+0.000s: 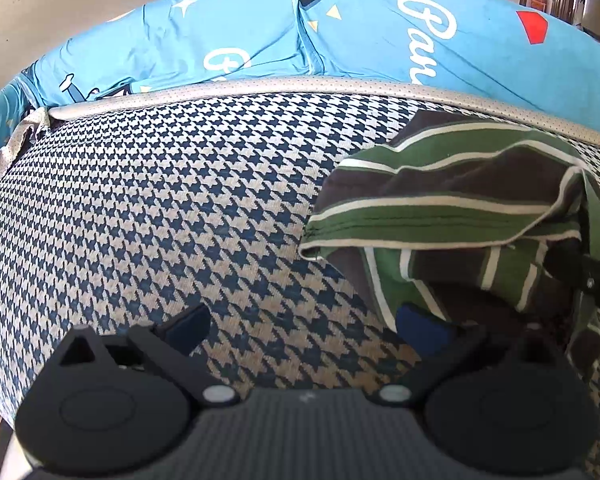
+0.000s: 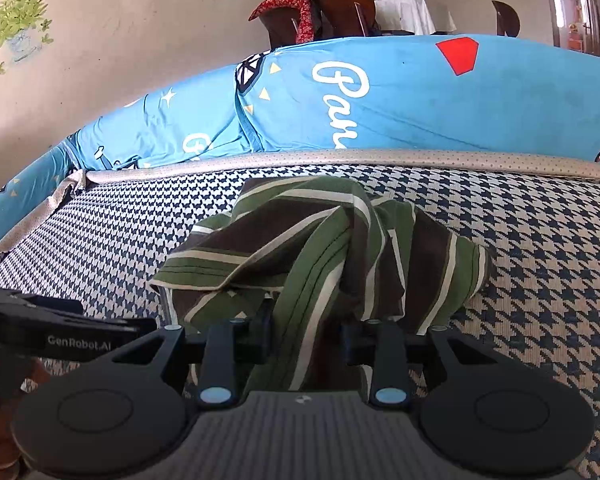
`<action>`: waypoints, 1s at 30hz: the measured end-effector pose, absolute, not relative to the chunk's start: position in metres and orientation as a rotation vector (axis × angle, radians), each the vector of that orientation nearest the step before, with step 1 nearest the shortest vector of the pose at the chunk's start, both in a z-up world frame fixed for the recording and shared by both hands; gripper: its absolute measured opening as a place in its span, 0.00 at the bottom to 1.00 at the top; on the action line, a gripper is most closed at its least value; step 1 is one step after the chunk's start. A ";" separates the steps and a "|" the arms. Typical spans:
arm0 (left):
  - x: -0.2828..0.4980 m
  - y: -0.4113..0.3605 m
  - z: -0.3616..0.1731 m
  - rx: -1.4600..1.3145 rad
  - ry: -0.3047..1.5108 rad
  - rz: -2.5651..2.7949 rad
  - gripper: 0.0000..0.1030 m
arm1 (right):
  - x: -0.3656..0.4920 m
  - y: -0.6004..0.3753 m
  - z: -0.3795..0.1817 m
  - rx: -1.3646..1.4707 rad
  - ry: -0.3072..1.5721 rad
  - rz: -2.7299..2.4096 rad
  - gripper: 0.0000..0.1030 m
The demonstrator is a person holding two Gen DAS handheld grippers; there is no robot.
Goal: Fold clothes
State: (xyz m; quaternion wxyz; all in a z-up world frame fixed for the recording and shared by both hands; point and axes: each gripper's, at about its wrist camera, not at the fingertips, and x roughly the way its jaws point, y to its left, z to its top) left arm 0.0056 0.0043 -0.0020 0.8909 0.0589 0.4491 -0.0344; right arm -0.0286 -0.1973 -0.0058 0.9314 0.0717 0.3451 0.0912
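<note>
Your right hand-held gripper (image 2: pixel 306 334): fingers closed in on a bunched fold of the striped shirt (image 2: pixel 324 248), cloth pinched between the pads and draping down over the gripper body. The fabric hides the pad faces, but the gap looks narrow and full of cloth.

Your left hand-held gripper (image 1: pixel 306 326): fingers spread wide, nothing between them. Left finger (image 1: pixel 188 326) is over bare cushion; right finger (image 1: pixel 424 328) is at the lower edge of the striped shirt (image 1: pixel 452 216), and I can't tell whether it touches. In the right wrist view, that gripper shows at lower left (image 2: pixel 40 328), just beside the shirt's hem corner, with part of your hand (image 2: pixel 4 432) under it.

The shirt has green, dark brown and white stripes and is crumpled in a heap, not flat. A hemmed edge is flipped over toward the left, and the far corner reaches near the cushion's back edge. It sits on the houndstooth seat cushion (image 1: pixel 160 208), right of centre in the left wrist view.

Grey perforated piping (image 2: pixel 420 158) runs along the cushion's back edge. Behind it is a blue printed cover (image 2: pixel 400 96) with white script and a red shape. Further back are a wall with plant decals (image 2: pixel 16 20) and dark chairs (image 2: pixel 340 8).
</note>
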 end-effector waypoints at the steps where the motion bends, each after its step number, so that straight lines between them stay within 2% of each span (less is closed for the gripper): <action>1: 0.006 0.005 0.000 0.115 0.927 -0.070 1.00 | -0.030 -0.196 -0.007 0.140 0.714 0.188 0.31; 19: 0.016 -0.019 0.005 0.089 0.892 -0.073 1.00 | -0.048 -0.189 -0.010 0.096 0.764 0.243 0.33; 30: 0.028 -0.027 -0.022 0.144 0.957 -0.027 1.00 | -0.047 -0.215 0.011 0.179 0.704 0.225 0.47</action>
